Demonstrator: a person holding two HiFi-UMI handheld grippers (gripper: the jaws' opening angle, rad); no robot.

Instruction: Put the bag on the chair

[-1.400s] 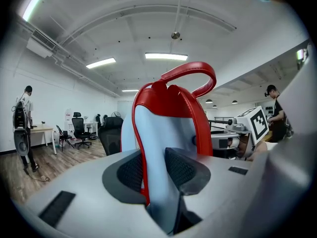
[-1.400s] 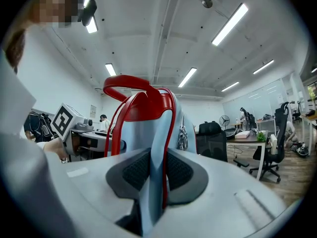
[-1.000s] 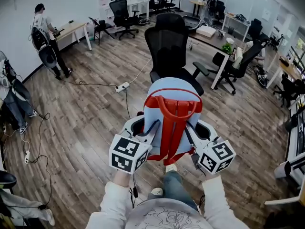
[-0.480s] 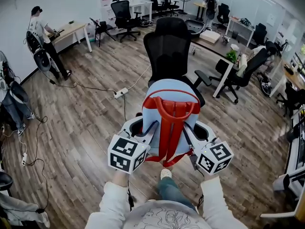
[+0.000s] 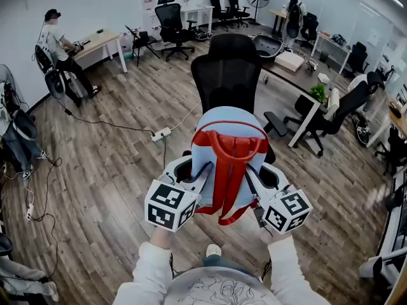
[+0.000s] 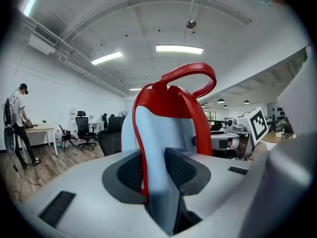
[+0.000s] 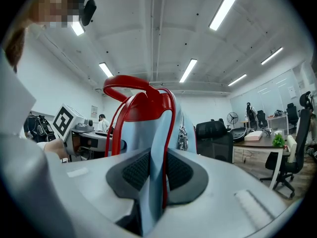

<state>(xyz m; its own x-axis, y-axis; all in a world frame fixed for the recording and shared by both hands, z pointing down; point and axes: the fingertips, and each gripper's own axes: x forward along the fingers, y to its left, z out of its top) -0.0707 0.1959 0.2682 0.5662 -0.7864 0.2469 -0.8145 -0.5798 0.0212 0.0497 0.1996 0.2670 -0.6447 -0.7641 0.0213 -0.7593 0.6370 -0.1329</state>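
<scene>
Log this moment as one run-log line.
left gripper: jaws shut on bag | right gripper: jaws shut on bag | bag: held in front of chair, not yet on it

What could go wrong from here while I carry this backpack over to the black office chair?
1. The left gripper and right gripper each pinch only a thin shoulder strap of the light-blue backpack, so the hanging load might slip out.
2. A power strip and its cable lie on the floor left of the office chair, which is a trip hazard.
3. The backpack hides the chair's seat in the head view, so placement may be off.
</scene>
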